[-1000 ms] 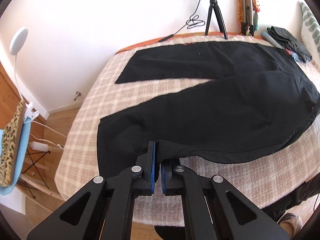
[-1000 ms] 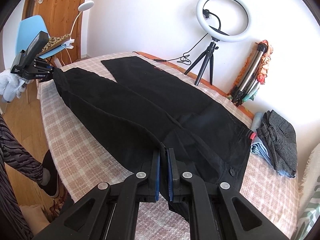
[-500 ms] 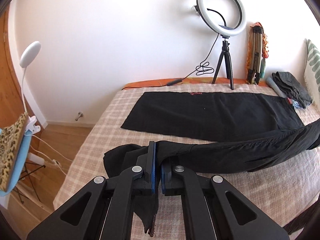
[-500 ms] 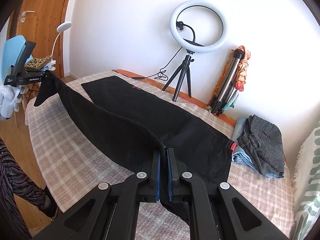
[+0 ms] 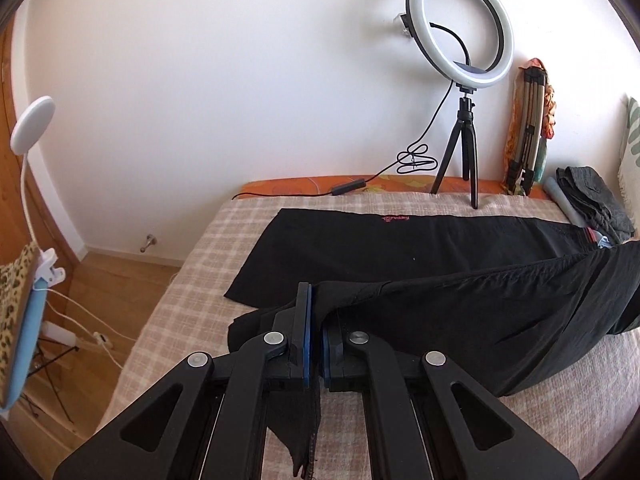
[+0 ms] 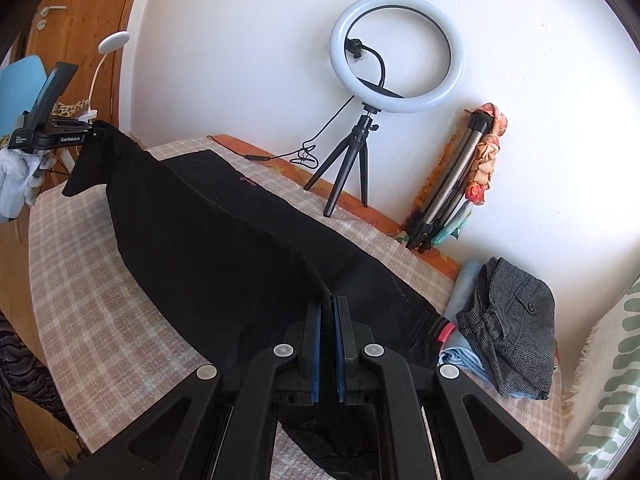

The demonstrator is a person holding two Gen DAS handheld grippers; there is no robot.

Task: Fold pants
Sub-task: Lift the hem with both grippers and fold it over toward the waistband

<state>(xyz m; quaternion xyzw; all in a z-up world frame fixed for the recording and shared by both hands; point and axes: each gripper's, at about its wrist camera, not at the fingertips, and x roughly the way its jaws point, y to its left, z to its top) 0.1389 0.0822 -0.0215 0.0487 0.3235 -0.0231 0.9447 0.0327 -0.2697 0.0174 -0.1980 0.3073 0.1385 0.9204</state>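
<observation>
Black pants [image 5: 440,252] lie on a checked bed cover [image 5: 192,292]. The far leg lies flat. The near leg [image 5: 480,320] is lifted off the bed and hangs stretched between my grippers. My left gripper [image 5: 316,300] is shut on the near leg's hem, with a corner of cloth hanging below the jaws. In the right wrist view the left gripper [image 6: 92,136] shows at far left, holding the hem up. My right gripper [image 6: 329,308] is shut on the pants [image 6: 224,256] near the waist end.
A ring light on a tripod [image 6: 360,152] and folded tripods [image 6: 452,192] stand at the wall. Folded grey clothes [image 6: 512,320] lie at the right of the bed. A patterned pillow [image 6: 600,380] is far right. A chair with a clip lamp [image 5: 28,264] stands left.
Both grippers have risen and moved toward the wall, lifting the near leg off the bed and carrying it toward the far leg.
</observation>
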